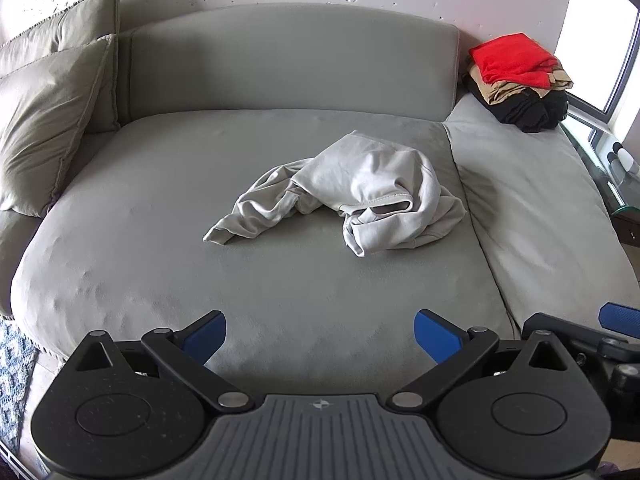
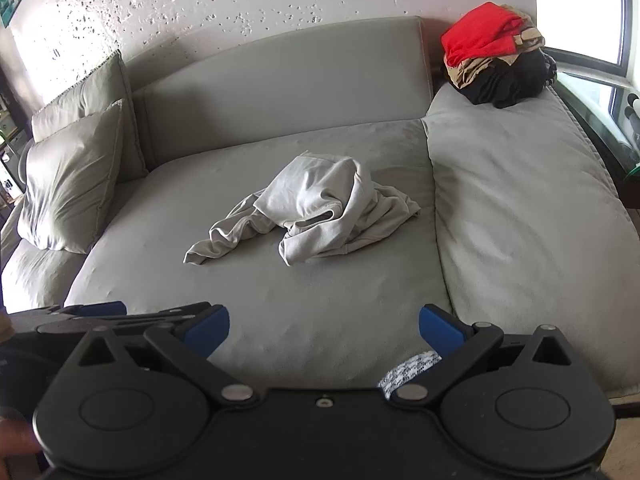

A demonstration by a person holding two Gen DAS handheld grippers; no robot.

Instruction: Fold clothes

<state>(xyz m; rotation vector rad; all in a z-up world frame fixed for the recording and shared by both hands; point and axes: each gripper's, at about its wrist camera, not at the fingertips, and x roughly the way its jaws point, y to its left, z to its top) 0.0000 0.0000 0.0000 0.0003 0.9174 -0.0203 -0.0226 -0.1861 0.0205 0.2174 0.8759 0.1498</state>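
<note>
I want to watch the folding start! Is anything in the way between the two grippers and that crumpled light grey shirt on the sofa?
Nothing visible is. Only bare sofa cushion lies between the open left gripper, the open right gripper and the crumpled grey garment. The pile of clothes sits off in the far corner.

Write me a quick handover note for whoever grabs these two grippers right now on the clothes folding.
Left gripper: jaws open, empty, over the sofa's front edge.
Right gripper: jaws open, empty, beside it.
Crumpled light grey garment lies mid-cushion on the grey sofa, untouched.
Stack of clothes, red on top, sits at the far right corner; how neatly folded is hard to tell.
Left: spread the grey garment flat, fold it, add it to the stack.
</note>
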